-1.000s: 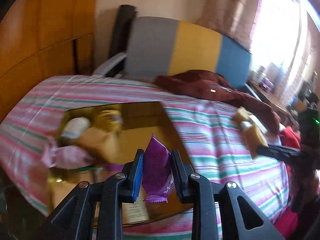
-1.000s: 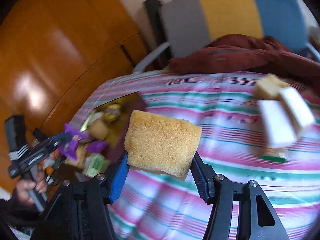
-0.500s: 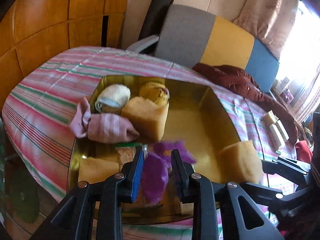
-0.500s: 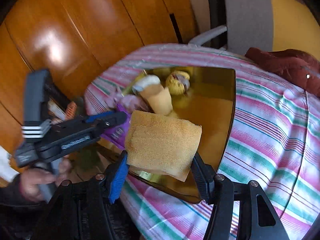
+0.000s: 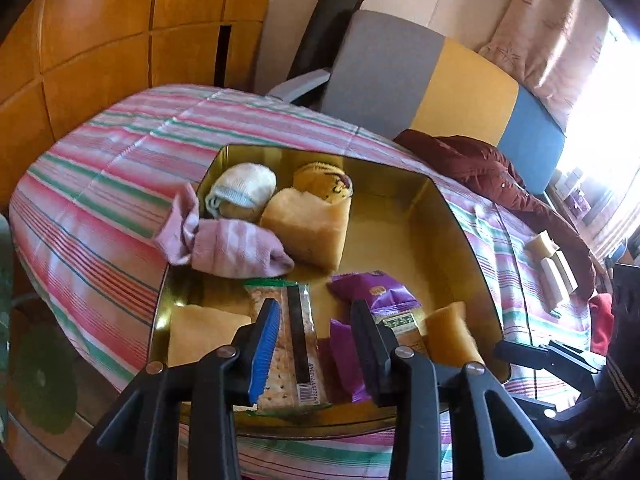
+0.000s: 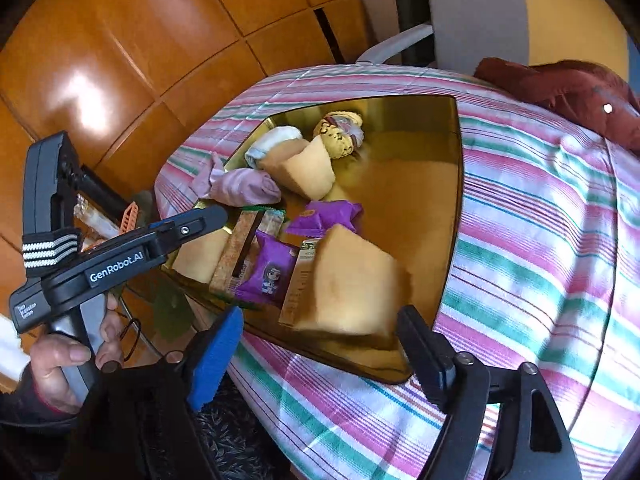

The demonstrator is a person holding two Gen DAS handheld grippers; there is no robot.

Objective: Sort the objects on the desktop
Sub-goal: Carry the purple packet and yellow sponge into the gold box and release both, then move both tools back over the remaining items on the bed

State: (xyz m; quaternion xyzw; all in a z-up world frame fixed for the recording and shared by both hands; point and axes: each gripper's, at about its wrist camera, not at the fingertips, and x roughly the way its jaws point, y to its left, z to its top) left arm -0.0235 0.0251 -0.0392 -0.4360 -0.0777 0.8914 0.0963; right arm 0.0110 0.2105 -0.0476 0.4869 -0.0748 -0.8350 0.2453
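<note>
A gold tin [image 5: 452,216] [image 6: 458,200] sits on the striped tablecloth. My left gripper [image 5: 314,344] hovers over its near end; its jaws are opening and grip nothing. A purple snack packet [image 5: 346,360] [image 6: 268,272] lies loose in the tin beside the right finger. A second purple packet [image 5: 376,292] [image 6: 324,218] lies just beyond it. My right gripper [image 6: 320,356] stands over the tin's near corner, jaws opening wide. The yellow sponge [image 6: 352,284] [image 5: 452,332], blurred, is free of both pads and lies in the tin.
The tin also holds a pink sock [image 5: 236,248], a white sock [image 5: 244,188], a yellow sock [image 5: 324,180], another sponge [image 5: 308,228] and a cracker packet [image 5: 288,344]. Pale blocks [image 5: 552,264] and a maroon garment [image 5: 480,168] lie on the cloth. A chair [image 5: 400,72] stands behind.
Both grippers swung over the tin. The left let go of the purple packet and the right let go of the sponge; both sets of jaws widened.
</note>
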